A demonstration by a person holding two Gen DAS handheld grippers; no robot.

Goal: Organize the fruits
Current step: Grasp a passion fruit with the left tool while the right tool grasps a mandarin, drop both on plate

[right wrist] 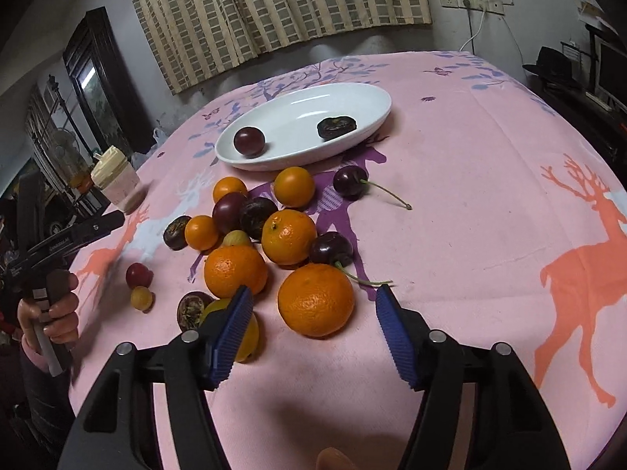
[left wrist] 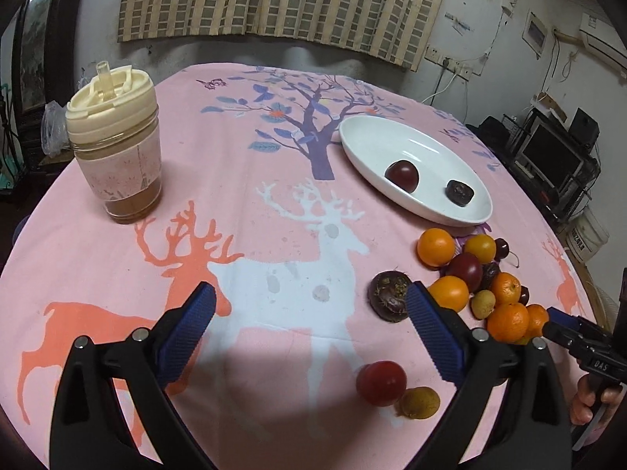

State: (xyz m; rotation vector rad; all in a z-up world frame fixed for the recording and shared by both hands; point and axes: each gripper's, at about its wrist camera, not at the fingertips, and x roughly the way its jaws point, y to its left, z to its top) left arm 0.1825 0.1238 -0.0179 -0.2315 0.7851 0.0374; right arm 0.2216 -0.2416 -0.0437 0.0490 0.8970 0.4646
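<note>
On pink deer-print tablecloth (right wrist: 450,203): loose fruit pile beside white oval ceramic dish (right wrist: 352,96).
Dish holds round dark-red plum (right wrist: 249,140) & wrinkled dark-brown fruit (right wrist: 336,127), apart. Pile nearer cam: big glossy orange mandarin (right wrist: 316,300), smaller oranges, dark cherries w/ stems. Left gripper (left wrist: 309,303): blue ribbed pads spread wide, nothing between, over bare cloth. Right gripper (right wrist: 313,303): jaws part open, empty; big mandarin in the gap, whether pads touch it can't tell.
</note>
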